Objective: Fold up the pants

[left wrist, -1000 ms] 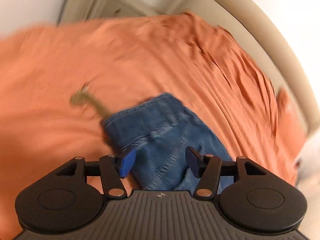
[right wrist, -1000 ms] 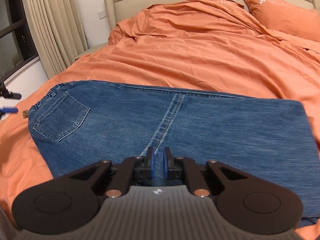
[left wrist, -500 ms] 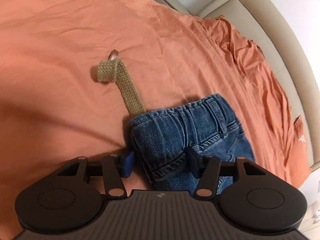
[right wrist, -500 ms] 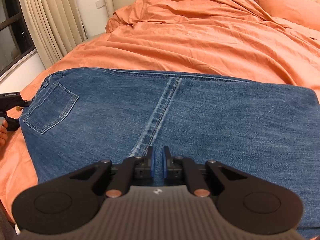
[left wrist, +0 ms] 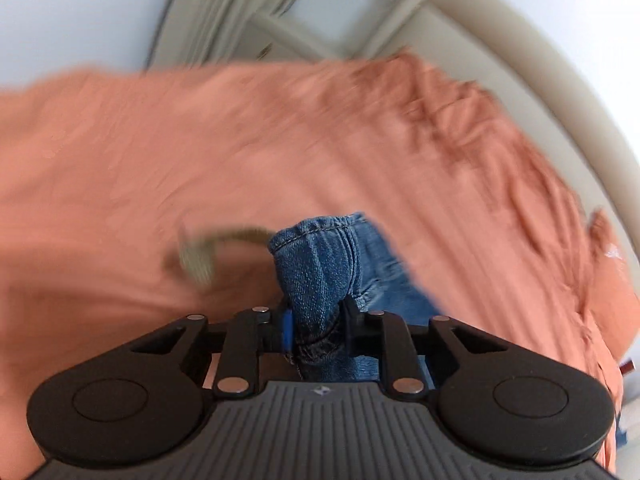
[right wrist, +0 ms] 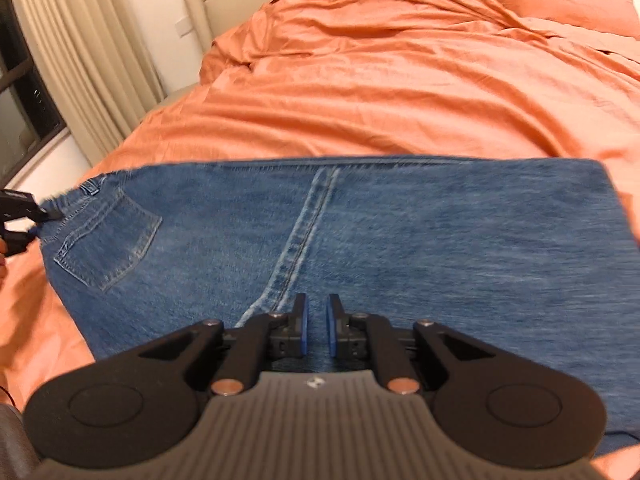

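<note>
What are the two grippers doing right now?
Left gripper: shut on the jeans' waistband.
Right gripper: nearly closed, a small gap, holding nothing visible.

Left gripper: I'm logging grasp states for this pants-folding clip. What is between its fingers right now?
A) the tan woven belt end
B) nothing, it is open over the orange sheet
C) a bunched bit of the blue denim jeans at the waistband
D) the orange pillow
C: in the left wrist view the left gripper is shut on a bunched fold of the blue denim jeans, while the tan woven belt lies apart on the orange sheet.
</note>
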A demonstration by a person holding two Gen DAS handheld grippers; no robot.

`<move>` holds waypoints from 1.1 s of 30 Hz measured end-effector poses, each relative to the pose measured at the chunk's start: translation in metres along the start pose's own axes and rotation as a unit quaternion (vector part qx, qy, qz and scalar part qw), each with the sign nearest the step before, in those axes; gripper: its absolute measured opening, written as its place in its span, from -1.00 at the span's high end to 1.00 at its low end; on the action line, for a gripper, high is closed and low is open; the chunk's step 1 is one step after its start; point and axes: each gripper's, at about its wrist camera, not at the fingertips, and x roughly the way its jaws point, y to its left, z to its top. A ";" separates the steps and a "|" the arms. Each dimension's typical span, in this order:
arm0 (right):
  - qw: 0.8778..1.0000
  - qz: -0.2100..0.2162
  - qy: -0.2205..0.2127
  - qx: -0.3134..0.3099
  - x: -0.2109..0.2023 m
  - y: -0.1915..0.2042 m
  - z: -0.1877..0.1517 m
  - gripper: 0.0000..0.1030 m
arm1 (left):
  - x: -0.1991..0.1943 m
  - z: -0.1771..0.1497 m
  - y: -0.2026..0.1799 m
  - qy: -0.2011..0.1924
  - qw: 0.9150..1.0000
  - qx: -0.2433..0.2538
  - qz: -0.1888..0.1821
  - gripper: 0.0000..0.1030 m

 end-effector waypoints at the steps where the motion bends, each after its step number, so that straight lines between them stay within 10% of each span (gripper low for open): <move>1: 1.000 0.000 -0.001 0.004 -0.005 -0.001 0.002 0.88 | -0.012 -0.001 -0.019 -0.013 1.000 0.027 -0.007 0.54; 6: 1.000 0.004 -0.013 0.023 -0.038 -0.010 0.008 0.88 | -0.058 -0.040 -0.129 -0.081 0.976 0.201 -0.024 0.56; 12: 0.998 0.005 -0.030 0.051 -0.074 -0.035 0.008 0.83 | -0.077 -0.154 -0.251 -0.124 0.900 0.418 -0.007 0.56; 18: 0.994 -0.008 -0.035 0.102 -0.090 -0.074 0.007 0.72 | -0.048 -0.273 -0.298 -0.056 0.849 0.524 -0.036 0.56; 24: 0.990 -0.008 -0.011 0.137 -0.078 -0.096 0.002 0.72 | -0.020 -0.314 -0.286 0.070 0.847 0.525 -0.050 0.33; 28: 0.991 0.007 -0.001 0.136 -0.068 -0.097 0.003 0.71 | -0.019 -0.283 -0.274 0.157 0.874 0.441 -0.134 -0.32; 33: 0.989 0.038 -0.010 0.140 -0.062 -0.093 0.006 0.59 | -0.026 -0.242 -0.260 0.180 0.887 0.368 -0.213 -0.41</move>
